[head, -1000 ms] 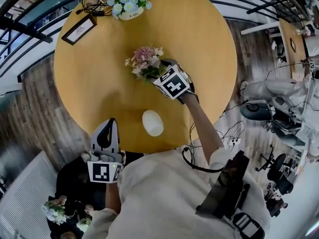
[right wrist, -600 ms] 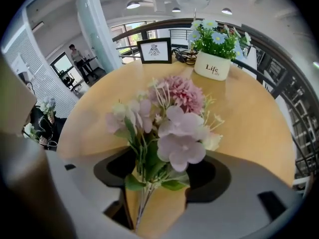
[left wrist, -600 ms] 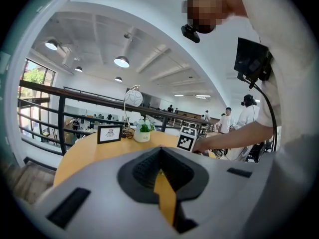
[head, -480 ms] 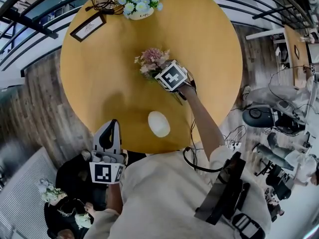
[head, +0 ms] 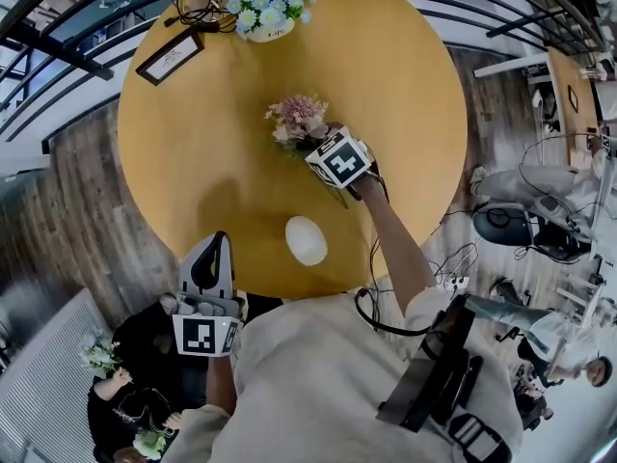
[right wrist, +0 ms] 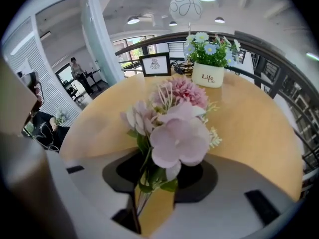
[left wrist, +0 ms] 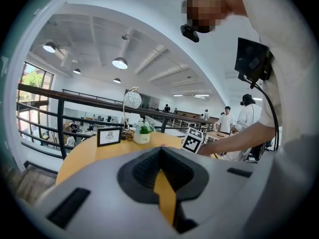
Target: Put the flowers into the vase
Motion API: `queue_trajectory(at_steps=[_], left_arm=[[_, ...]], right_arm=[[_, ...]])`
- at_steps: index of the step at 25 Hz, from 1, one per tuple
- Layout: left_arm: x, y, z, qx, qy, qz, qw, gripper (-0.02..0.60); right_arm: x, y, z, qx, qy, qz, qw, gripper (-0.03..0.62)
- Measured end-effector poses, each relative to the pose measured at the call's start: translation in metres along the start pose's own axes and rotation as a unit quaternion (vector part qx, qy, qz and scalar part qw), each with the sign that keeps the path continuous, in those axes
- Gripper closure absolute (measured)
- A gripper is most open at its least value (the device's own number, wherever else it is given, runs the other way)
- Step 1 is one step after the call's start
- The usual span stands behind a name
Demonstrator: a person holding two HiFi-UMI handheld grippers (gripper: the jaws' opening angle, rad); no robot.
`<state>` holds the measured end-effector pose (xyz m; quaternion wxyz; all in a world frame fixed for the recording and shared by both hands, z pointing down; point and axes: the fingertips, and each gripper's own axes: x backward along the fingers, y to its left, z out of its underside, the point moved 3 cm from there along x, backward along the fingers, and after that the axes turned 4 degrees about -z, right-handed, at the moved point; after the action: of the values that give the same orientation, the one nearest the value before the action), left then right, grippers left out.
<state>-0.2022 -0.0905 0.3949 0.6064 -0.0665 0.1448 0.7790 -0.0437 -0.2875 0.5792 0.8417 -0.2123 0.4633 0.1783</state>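
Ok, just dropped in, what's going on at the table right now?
The person's right gripper straddles the stems of the pink flowers lying on the round table; its jaws have just been closing, but a gap shows beside the stems. The white vase stands nearer the person, without flowers. The left gripper waits off the table's edge, shut and empty.

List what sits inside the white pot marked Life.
Blue and white flowers with green leaves; the pot wall hides their stems and any filling.
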Motion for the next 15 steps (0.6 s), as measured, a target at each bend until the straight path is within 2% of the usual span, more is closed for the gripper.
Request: queue_trajectory(at_steps=[4,7,9,11,15], left_arm=[[-0.002,-0.006,-0.004,-0.004,-0.004,0.006,1.0000,0.574],[-0.003,-0.013,-0.009,-0.011,-0.009,0.011,0.9998,0.574],[-0.004,-0.019,-0.013,-0.017,-0.014,0.015,0.9996,0.574],[-0.003,-0.026,-0.016,-0.023,-0.019,0.016,0.9994,0.574],[0.001,-0.042,-0.020,-0.029,-0.027,0.014,0.9991,0.574]], right_arm=[[0.023,-0.005,-0.010,0.000,-0.062,0.027,0.998,0.425],[0.061,-0.014,-0.030,0.002,-0.149,0.068,0.986,0.425],[0.102,-0.021,-0.050,0.012,-0.221,0.104,0.970,0.425],[0.151,-0.021,-0.073,0.031,-0.292,0.133,0.947,0.425],[0.245,0.004,-0.103,0.076,-0.413,0.150,0.895,0.425]])
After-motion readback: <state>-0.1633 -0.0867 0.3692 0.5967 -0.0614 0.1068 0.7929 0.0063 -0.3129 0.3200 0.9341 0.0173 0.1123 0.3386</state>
